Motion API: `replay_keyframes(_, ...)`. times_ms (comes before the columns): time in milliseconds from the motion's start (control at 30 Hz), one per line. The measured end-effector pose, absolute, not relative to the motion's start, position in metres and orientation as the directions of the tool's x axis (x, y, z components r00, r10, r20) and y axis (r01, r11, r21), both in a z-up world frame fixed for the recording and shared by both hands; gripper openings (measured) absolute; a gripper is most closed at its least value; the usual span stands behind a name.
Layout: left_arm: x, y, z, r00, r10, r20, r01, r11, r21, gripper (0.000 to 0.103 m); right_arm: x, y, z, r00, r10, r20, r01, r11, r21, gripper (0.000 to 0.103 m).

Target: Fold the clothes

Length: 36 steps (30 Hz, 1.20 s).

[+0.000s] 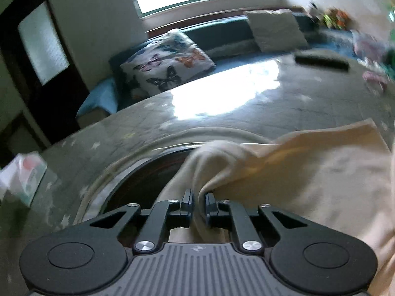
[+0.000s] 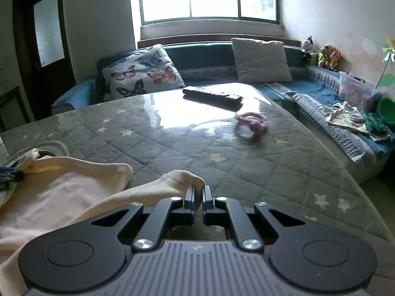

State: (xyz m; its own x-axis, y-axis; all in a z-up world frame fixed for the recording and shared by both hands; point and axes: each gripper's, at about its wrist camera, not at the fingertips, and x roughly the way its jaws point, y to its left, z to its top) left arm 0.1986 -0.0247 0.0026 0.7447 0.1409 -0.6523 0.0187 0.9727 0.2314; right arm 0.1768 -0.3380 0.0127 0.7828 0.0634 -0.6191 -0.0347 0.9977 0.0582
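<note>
A cream garment lies on a grey quilted, star-patterned table cover. My left gripper is shut on a bunched fold of the garment, lifted a little off the surface. In the right wrist view the same cream garment spreads to the left. My right gripper is shut on another bunched edge of it, low over the table cover. The left gripper's dark tip shows at the far left edge.
A black remote and a pink hair tie lie farther back on the table. A butterfly cushion and a grey cushion sit on the blue sofa behind. A round dark opening lies under the garment's left side.
</note>
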Motion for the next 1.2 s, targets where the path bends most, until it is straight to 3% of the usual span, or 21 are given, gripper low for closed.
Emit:
replay_keyframes(267,0.146,0.078,0.049,0.762,0.239,-0.602,-0.261,0.964,0.052,0.008,0.154,-0.376,0.018,0.787,-0.034,-0.616,0.056,0.998,0.016,0.004)
replay_keyframes(600,0.055,0.164,0.022,0.616,0.305,-0.726,-0.485,0.873,-0.045,0.008,0.135,-0.407,0.006,0.746,-0.138,-0.651,0.159,0.987,-0.027,0.004)
replay_keyframes(767,0.032,0.163,0.019,0.600,0.339,-0.724,-0.483,0.875,0.009,0.025,0.136,-0.402,-0.005,0.722,-0.145,-0.677,0.161,0.986,-0.040,0.007)
replay_keyframes(800,0.028,0.161,0.022,0.604,0.349,-0.716,-0.476,0.879,0.027,0.031,0.136,-0.400,-0.003,0.721,-0.140,-0.679,0.155,0.987,-0.040,0.008)
replay_keyframes(1000,-0.003,0.123,0.045,0.728,0.216,-0.650,-0.251,0.967,0.041,0.034,0.134,-0.398,0.001,0.716,-0.117,-0.688,0.133,0.991,-0.031,0.008)
replay_keyframes(1200,-0.020,0.044,0.049,0.780,-0.112,-0.616,0.149,0.989,0.009,0.039,0.134,-0.397,-0.006,0.702,-0.107,-0.704,0.146,0.989,-0.005,0.009)
